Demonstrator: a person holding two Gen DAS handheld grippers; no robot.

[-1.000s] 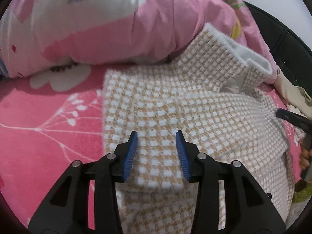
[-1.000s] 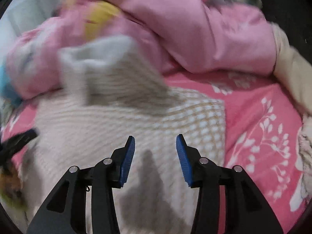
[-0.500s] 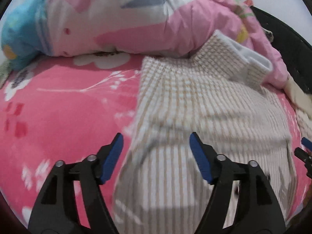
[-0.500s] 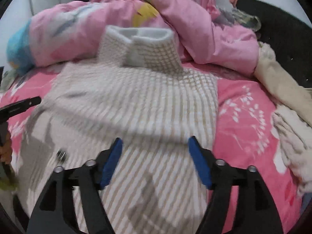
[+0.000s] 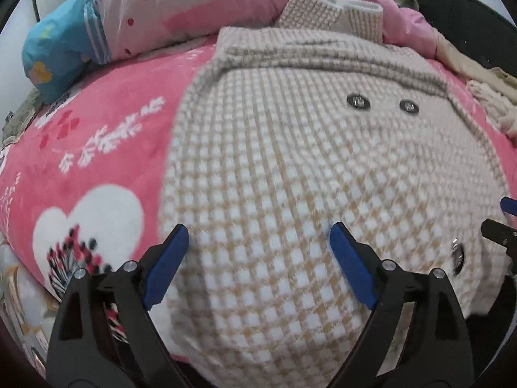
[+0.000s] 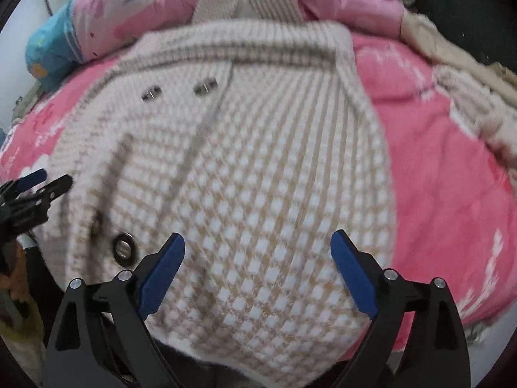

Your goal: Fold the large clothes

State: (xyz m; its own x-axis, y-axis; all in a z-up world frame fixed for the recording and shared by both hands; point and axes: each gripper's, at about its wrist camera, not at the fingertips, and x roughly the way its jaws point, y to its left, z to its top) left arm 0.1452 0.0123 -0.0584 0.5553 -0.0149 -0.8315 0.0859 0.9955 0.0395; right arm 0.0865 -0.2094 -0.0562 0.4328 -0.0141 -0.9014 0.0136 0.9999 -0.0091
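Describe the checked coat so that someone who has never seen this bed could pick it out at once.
On the pink floral bedspread, in front of the heaped pink quilt, lies the beige-and-white checked coat, spread flat with its collar towards the quilt. It alone has a woven check and dark round buttons; the cream garments at the bed's far edge are plain.

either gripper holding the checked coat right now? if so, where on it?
Nothing held. Left gripper and right gripper jaws are opening above the checked coat, pads off the fabric.
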